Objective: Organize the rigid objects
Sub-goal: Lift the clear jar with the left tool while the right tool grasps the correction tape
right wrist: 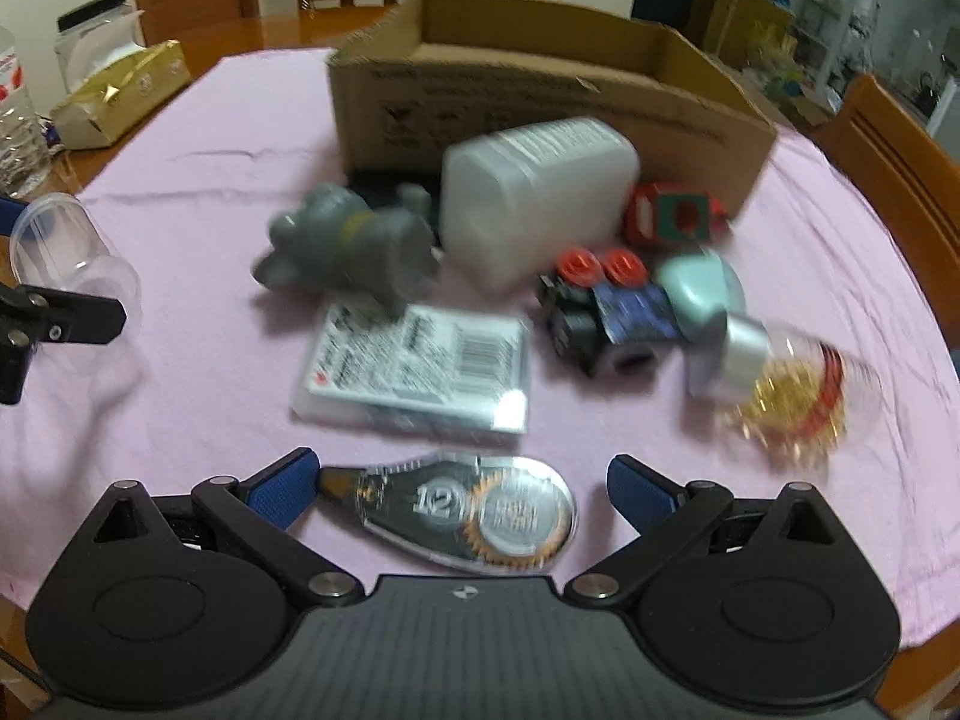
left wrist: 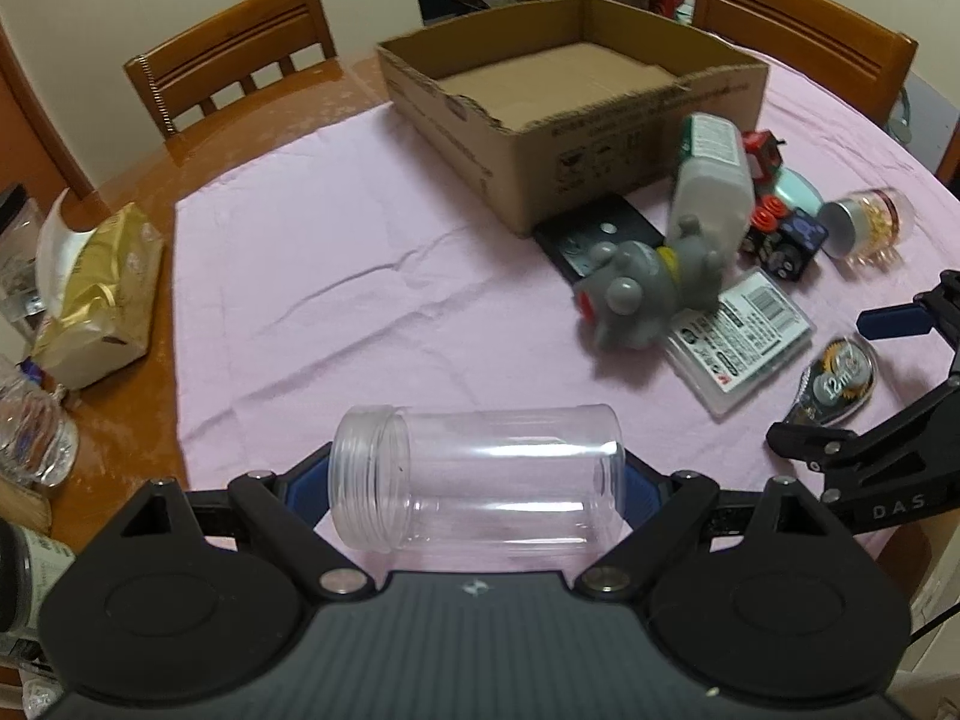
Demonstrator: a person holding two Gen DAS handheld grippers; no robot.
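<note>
We judge the sorting barely begun; the cardboard box (left wrist: 576,90) on the counter (left wrist: 300,276) shows only its bare floor as far as either view reaches, so nothing has gone into it yet. Our left tongs (left wrist: 477,480) stand partly open, with the clear plastic jar (left wrist: 480,474) lying on its side between the blue pads; the pads sit at its two ends, and we take it as held, though the contact itself is hard to make out. Our right tongs (right wrist: 459,495) are wide open around the correction tape dispenser (right wrist: 462,510), which lies flat on the pink cloth (right wrist: 198,180); neither pad touches it, so it is framed but not gripped.

Everything else waits in a loose heap just in front of the box: the grey toy (right wrist: 354,246), the white bottle (right wrist: 534,204) on its side, the flat packet (right wrist: 414,372), the dark toy vehicle (right wrist: 606,312), the red block (right wrist: 672,216) and the capsule jar (right wrist: 786,384) off to the right; the right view is blurred, so finer detail escapes us. What remains, as we read it, is nearly all of it: carry the jar over, grip the dispenser, then clear the heap piece by piece.
</note>
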